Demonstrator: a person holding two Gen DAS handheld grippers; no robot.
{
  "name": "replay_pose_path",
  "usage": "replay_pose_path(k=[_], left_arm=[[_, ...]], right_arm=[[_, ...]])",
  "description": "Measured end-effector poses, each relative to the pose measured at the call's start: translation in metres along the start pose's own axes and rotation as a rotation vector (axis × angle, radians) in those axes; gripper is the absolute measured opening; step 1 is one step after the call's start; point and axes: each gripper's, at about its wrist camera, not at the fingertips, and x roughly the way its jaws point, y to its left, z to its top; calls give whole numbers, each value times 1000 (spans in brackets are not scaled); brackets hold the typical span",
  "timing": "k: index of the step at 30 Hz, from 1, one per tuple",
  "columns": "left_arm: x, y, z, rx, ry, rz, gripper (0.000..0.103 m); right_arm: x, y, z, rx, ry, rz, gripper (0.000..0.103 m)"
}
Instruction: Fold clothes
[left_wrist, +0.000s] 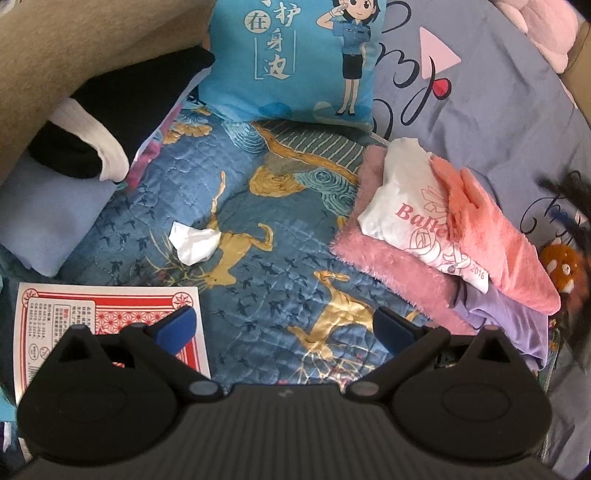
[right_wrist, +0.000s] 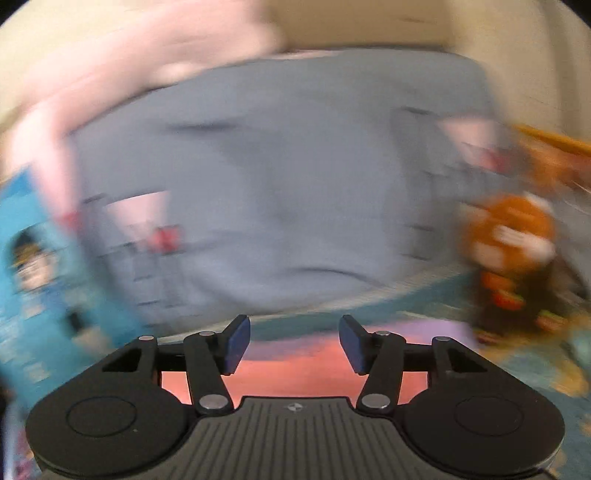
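A stack of folded clothes (left_wrist: 443, 236) lies at about three o'clock on the blue patterned quilt (left_wrist: 258, 229): a coral fleece piece (left_wrist: 498, 243) on a white printed shirt (left_wrist: 402, 206), over a pink fluffy piece (left_wrist: 388, 266) and a lilac garment (left_wrist: 513, 317). The left gripper (left_wrist: 284, 328) hovers at six o'clock, fingers wide apart and empty. A crumpled tissue (left_wrist: 194, 240) lies near centre; a blue cushion (left_wrist: 291, 55) stands at twelve. The blurred right wrist view shows the right gripper (right_wrist: 293, 343) apart, empty, above coral fabric (right_wrist: 295, 373).
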Motion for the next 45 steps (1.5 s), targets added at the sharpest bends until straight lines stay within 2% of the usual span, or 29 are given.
replay_pose_path(k=[1,7,9,10,11,15,17,18,19,22,24,25,26,28,33,37,38,39,42,43,44,45], left_arm=[[0,-1,-1,3,1,3,103],[6,-9,-5,27,15,25,103],[8,-11,-5,38,18,37,103],[9,-12,-6,43,19,43,103],[10,-13,-6,48,21,48,103],[14,-14,-7,58,27,63,103],[15,-15,-7,59,29,65,103],[15,-16,-7,61,29,65,103],[16,-16,-8,63,29,64,103],[15,-18,-8,74,30,62,103],[15,-20,-9,86,32,63,103],[16,-21,-9,87,32,67,103],[16,-21,-9,86,32,72,103],[17,-21,-10,82,34,74,103],[18,-23,-10,94,38,75,103],[18,-23,-10,98,37,76,103],[18,-23,-10,99,37,77,103],[18,-23,-10,99,37,77,103],[18,-22,-10,100,35,77,103],[17,-22,-9,97,34,76,103],[17,-21,-9,94,33,73,103],[16,-20,-9,91,32,71,103]], right_arm=[[2,-19,1,43,20,-22,53],[21,-57,-13,161,137,38,53],[28,-69,-18,201,176,58,49],[31,-75,-20,221,196,69,29],[32,-80,-21,231,202,75,5],[7,-75,-18,163,74,50,5],[-11,-76,-18,119,2,-25,5],[-12,-79,-19,109,9,-48,5],[-6,-83,-21,103,60,-39,6],[8,-94,-28,95,189,-14,21],[-5,-98,-26,134,98,-15,29],[-13,-93,-25,119,29,-41,43],[-21,-88,-24,99,-31,-60,51],[-24,-70,-20,14,-55,-4,53],[-14,-1,-20,-181,-2,231,53],[0,64,-32,-337,46,330,53],[3,80,-35,-382,55,341,53],[6,96,-41,-446,58,316,52],[17,126,-55,-589,73,239,39],[20,128,-57,-598,82,221,14],[19,125,-57,-575,72,210,3],[17,122,-56,-552,63,200,3]])
